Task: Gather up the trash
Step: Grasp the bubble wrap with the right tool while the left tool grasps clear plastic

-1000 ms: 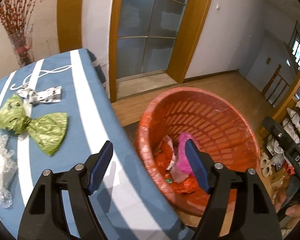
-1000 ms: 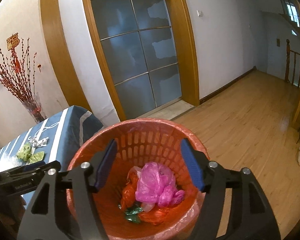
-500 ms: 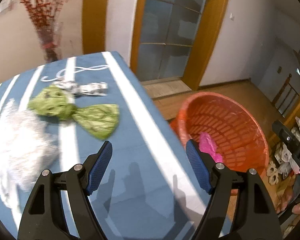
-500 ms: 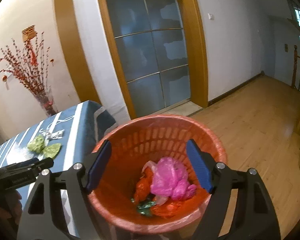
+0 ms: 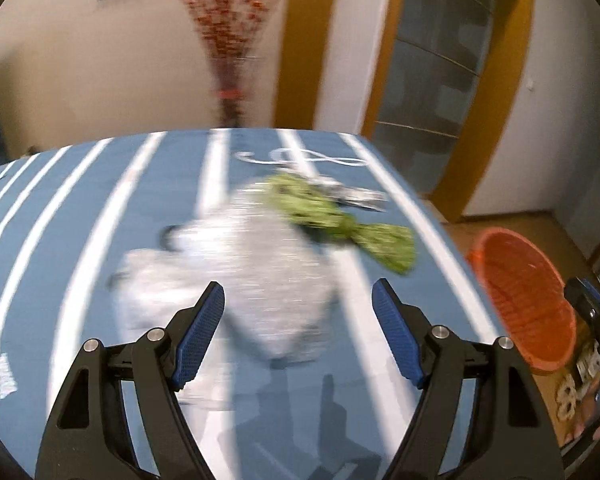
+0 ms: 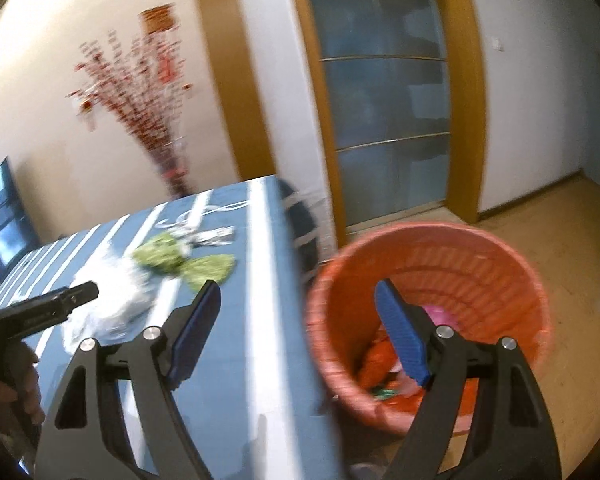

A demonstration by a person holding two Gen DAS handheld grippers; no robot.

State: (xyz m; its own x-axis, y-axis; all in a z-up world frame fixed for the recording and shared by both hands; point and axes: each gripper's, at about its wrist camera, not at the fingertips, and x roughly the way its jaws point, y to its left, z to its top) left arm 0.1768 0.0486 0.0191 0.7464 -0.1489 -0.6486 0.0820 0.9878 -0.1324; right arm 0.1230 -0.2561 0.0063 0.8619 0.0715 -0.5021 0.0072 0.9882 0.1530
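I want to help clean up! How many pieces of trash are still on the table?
3: clear plastic nearest the left fingers, green bag behind it, crumpled wrapper farthest back. More may be hidden.

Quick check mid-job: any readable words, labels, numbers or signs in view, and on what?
No text reads clearly; both views are motion-blurred.
Red wall sign: blurred, unreadable.
White print at the tablecloth's left edge: blurred and cut off.
White scroll on the tablecloth: an ornament, not letters.
Wrapper: dark print, too blurred.
White marks below the basket: possibly "8", not certain.
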